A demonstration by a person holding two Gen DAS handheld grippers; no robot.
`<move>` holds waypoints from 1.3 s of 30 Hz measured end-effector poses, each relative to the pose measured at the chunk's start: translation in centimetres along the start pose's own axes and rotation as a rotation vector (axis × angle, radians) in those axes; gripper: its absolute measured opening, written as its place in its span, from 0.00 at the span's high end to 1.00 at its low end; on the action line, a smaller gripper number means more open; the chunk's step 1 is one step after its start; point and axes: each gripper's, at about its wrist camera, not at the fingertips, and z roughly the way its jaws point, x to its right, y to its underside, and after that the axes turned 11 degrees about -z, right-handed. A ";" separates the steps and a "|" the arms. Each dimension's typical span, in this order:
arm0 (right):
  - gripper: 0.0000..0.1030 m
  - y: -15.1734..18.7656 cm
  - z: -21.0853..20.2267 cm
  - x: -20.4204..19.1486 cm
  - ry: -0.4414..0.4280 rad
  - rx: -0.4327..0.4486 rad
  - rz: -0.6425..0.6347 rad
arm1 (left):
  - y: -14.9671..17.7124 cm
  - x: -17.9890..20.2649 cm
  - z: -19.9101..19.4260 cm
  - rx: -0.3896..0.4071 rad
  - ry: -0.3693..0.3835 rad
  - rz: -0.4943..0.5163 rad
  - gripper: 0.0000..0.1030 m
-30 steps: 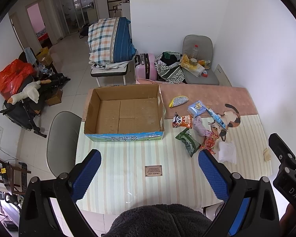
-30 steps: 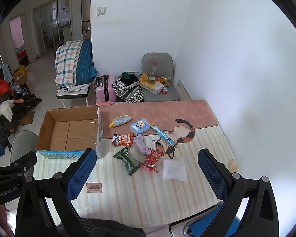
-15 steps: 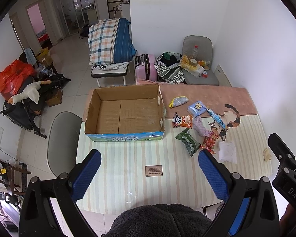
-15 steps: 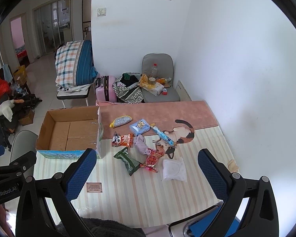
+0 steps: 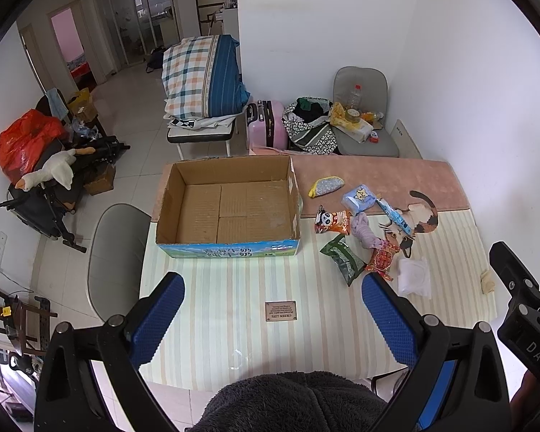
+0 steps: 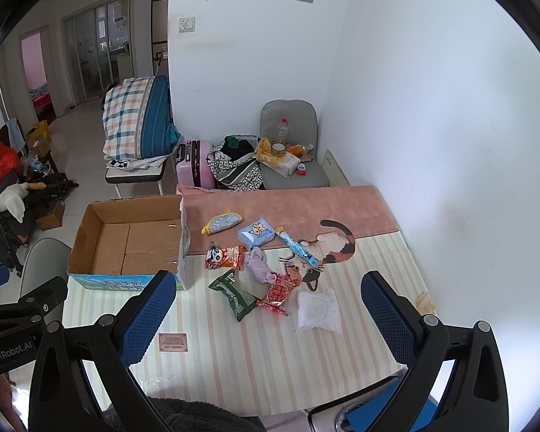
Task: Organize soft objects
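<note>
Our left tongs (image 5: 271,309) are spread wide, holding nothing, with the cardboard box (image 5: 230,208) ahead of them on the counter (image 5: 234,324). Our right tongs (image 6: 268,309) are spread too; the soft packets (image 6: 270,262) lie loose just ahead between their tips, right of the box.

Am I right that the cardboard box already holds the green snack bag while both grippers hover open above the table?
Not quite: the box is empty. In the left wrist view the green snack bag lies on the table to the box's right, among the other packets. The rest holds: the left gripper and right gripper are both open above the table.
</note>
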 end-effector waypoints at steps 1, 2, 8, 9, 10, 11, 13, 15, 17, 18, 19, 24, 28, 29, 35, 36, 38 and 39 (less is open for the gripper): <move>0.00 0.0 0.0 0.0 -0.001 0.000 0.000 | 0.0 0.0 0.0 0.001 -0.001 0.001 0.02; 0.00 0.1 -0.1 0.1 -0.004 0.002 0.000 | 0.0 0.0 0.0 0.001 -0.001 0.000 0.02; 0.00 0.1 -0.2 0.2 -0.005 0.006 -0.002 | -0.3 -0.3 -0.3 0.002 -0.001 -0.001 0.02; 0.00 0.0 -0.3 0.4 -0.007 0.009 -0.002 | -0.3 -0.3 -0.3 0.001 -0.001 -0.001 0.02; 0.00 0.2 -0.3 0.3 -0.009 0.009 0.000 | -0.2 -0.3 -0.3 0.002 -0.001 0.000 0.02; 0.00 0.2 -0.3 0.4 -0.009 0.010 -0.002 | -0.1 -0.3 -0.3 0.004 -0.001 0.000 0.02; 0.00 0.2 -0.3 0.4 -0.010 0.011 -0.001 | -0.2 -0.4 -0.4 0.005 -0.001 -0.002 0.02; 0.00 0.3 -0.3 0.5 -0.011 0.012 -0.004 | -0.4 -0.6 -0.8 0.008 -0.001 -0.003 0.02; 0.00 0.3 -0.3 0.5 -0.013 0.012 -0.004 | -0.5 -0.8 -1.2 0.009 -0.001 -0.005 0.02; 0.00 0.2 -0.4 0.6 -0.013 0.013 -0.005 | -0.6 -0.8 -1.2 0.009 0.000 -0.004 0.02; 0.00 0.2 -0.4 0.6 -0.012 0.015 -0.006 | -0.4 -0.8 -1.2 0.009 -0.001 -0.003 0.02; 0.00 0.6 -0.3 0.6 -0.014 0.020 -0.008 | -0.5 -0.9 -1.3 0.011 -0.001 -0.003 0.02; 0.00 0.6 -0.4 0.4 -0.015 0.021 -0.008 | -0.4 -0.9 -1.4 0.012 -0.001 -0.002 0.02; 0.00 0.7 -0.4 0.3 -0.016 0.021 -0.007 | -0.5 -1.0 -1.4 0.012 -0.001 -0.002 0.02; 0.00 1.2 0.2 0.7 -0.040 0.011 0.023 | -0.3 -1.1 -1.5 0.010 0.000 -0.001 0.02; 0.00 1.4 0.6 1.0 -0.047 0.002 0.036 | -0.6 -1.1 -1.4 0.007 -0.001 0.000 0.02; 0.00 1.6 1.9 1.8 -0.066 -0.024 0.074 | -1.1 -1.0 -0.6 -0.017 0.001 0.002 0.02; 0.00 1.8 2.8 2.4 -0.072 -0.038 0.097 | -1.4 -0.9 0.1 -0.028 0.008 -0.004 0.02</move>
